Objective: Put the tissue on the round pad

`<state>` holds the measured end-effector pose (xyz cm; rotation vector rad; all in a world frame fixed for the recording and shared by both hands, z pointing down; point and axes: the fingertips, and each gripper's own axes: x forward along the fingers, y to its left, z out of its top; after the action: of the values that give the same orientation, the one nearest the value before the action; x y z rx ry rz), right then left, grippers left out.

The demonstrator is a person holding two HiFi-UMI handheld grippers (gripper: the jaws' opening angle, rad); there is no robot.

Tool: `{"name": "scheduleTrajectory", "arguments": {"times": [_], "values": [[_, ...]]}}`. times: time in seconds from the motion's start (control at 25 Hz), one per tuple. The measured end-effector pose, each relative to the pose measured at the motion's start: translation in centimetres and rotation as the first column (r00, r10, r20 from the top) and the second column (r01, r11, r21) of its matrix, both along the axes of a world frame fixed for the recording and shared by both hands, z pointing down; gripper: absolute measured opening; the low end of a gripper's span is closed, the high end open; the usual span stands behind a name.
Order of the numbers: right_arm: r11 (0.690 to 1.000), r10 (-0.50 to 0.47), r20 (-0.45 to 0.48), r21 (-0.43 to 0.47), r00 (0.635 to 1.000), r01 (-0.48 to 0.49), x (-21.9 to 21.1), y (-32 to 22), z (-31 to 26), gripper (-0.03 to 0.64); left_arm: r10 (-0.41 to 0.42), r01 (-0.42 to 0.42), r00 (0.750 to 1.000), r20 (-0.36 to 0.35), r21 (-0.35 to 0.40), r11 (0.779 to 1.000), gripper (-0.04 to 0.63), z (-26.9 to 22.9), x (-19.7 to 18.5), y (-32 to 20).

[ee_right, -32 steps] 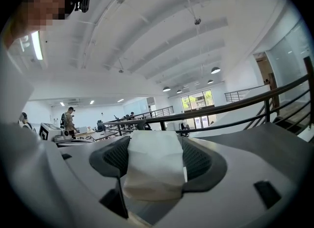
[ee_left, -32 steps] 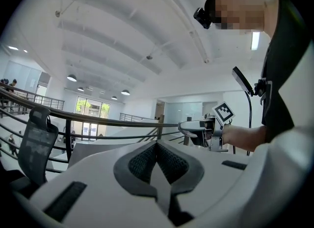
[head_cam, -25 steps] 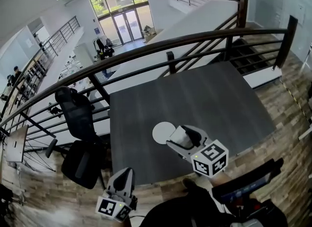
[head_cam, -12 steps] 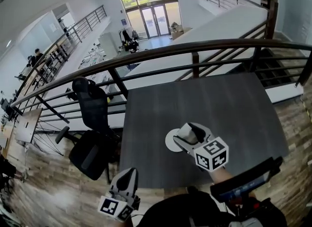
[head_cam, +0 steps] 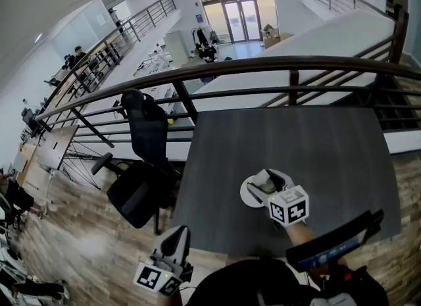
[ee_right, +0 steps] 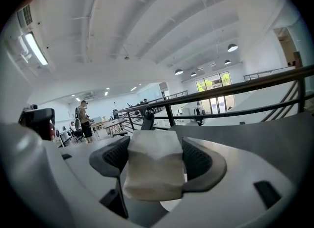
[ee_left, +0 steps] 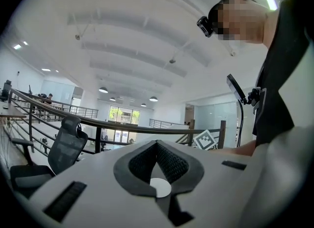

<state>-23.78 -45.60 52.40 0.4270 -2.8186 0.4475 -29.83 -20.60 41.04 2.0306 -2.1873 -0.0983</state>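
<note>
Right gripper (ee_right: 156,148): jaws narrowed onto a folded white tissue (ee_right: 153,168), one dark ribbed pad against each side. The tissue stands between the pads, its top edge level with the pad tips.

Head view: this gripper sits over the white round pad (head_cam: 248,193), covering the pad's right part. Cannot tell whether the tissue touches the pad. The pad lies near the front edge of the dark grey table (head_cam: 316,147).

Left gripper (ee_left: 157,146): jaws brought together at the tips, nothing between them. It is off the table's near left corner, above the wooden floor (head_cam: 85,245).

Black office chair (head_cam: 141,166) at the table's left side. Dark railing (head_cam: 263,68) runs along the far edge.
</note>
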Motion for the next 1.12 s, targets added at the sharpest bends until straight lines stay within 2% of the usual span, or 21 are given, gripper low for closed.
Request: {"name": "scheduleTrajectory", "arguments": {"times": [0.48, 0.6, 0.84, 1.0, 1.12], "values": [[0.998, -0.029, -0.203, -0.052, 0.979, 0.019, -1.9, -2.9, 11.3, 0.336, -0.144, 0.144, 0.989, -0.029, -0.02, 0.989, 0.003, 0.6, -1.5, 1.4], [0.998, -0.041, -0.234, -0.045, 0.971, 0.031, -2.8, -3.5, 13.3, 0.336, -0.166, 0.164, 0.986, -0.03, -0.054, 0.985, 0.003, 1.2, -1.9, 1.2], [0.995, -0.088, -0.315, -0.063, 0.945, 0.072, -4.0, -3.7, 17.5, 0.336, -0.181, 0.179, 0.983, -0.032, -0.06, 0.982, 0.003, 0.4, -1.6, 0.7], [0.992, -0.12, -0.367, -0.083, 0.922, 0.096, -4.6, -3.3, 20.4, 0.336, -0.218, 0.215, 0.976, -0.014, -0.105, 0.971, 0.003, 1.4, -1.9, 1.7], [0.987, -0.152, -0.4, -0.102, 0.904, 0.121, -4.7, -2.7, 21.9, 0.336, -0.234, 0.231, 0.972, -0.023, -0.11, 0.967, 0.003, 1.3, -1.7, 1.7]]}}
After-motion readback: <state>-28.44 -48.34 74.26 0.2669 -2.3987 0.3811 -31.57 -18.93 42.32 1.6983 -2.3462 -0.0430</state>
